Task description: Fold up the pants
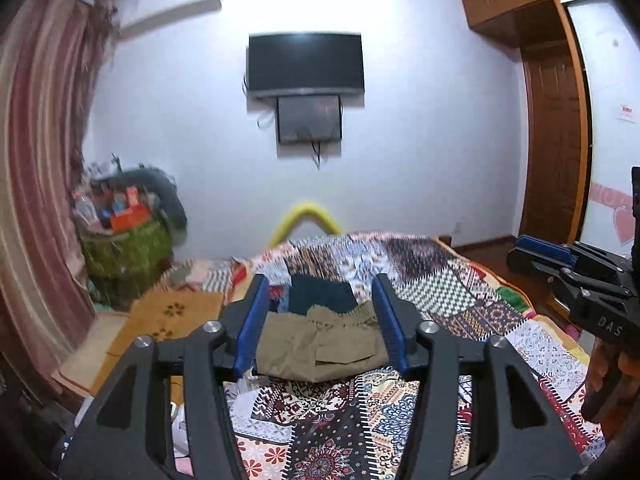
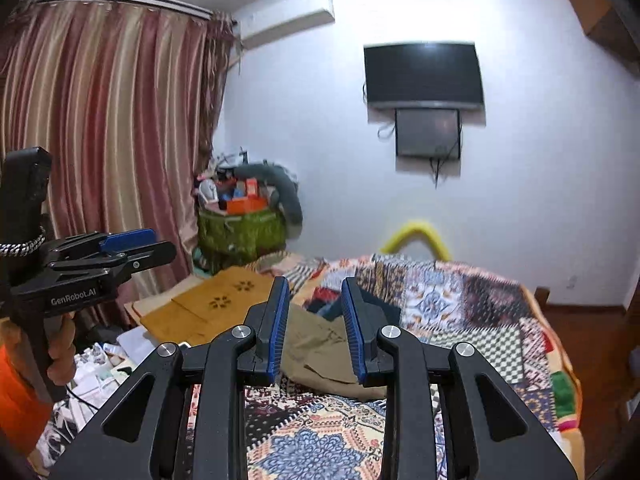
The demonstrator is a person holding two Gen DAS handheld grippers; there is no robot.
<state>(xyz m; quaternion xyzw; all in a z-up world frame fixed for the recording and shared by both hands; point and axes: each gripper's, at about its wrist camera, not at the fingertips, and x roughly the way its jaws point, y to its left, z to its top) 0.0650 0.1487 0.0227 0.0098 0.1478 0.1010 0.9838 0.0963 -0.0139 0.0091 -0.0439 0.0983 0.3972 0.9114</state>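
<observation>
Folded khaki pants (image 1: 320,346) lie on the patchwork bedspread (image 1: 452,280), also seen in the right wrist view (image 2: 320,350). My left gripper (image 1: 320,284) is open and empty, held above and short of the pants, which show between its blue pads. My right gripper (image 2: 314,286) is open and empty, also above the pants. Each gripper shows from the side in the other view: the right one (image 1: 536,250) and the left one (image 2: 132,240). A dark green folded garment (image 1: 322,292) lies just beyond the pants.
The bed's far end has a yellow curved tube (image 1: 306,216). A wooden board (image 2: 208,304) and clutter lie left of the bed. A green basket (image 2: 240,232) stands by the curtain. A TV (image 1: 306,62) hangs on the far wall. A wooden wardrobe (image 1: 554,140) is right.
</observation>
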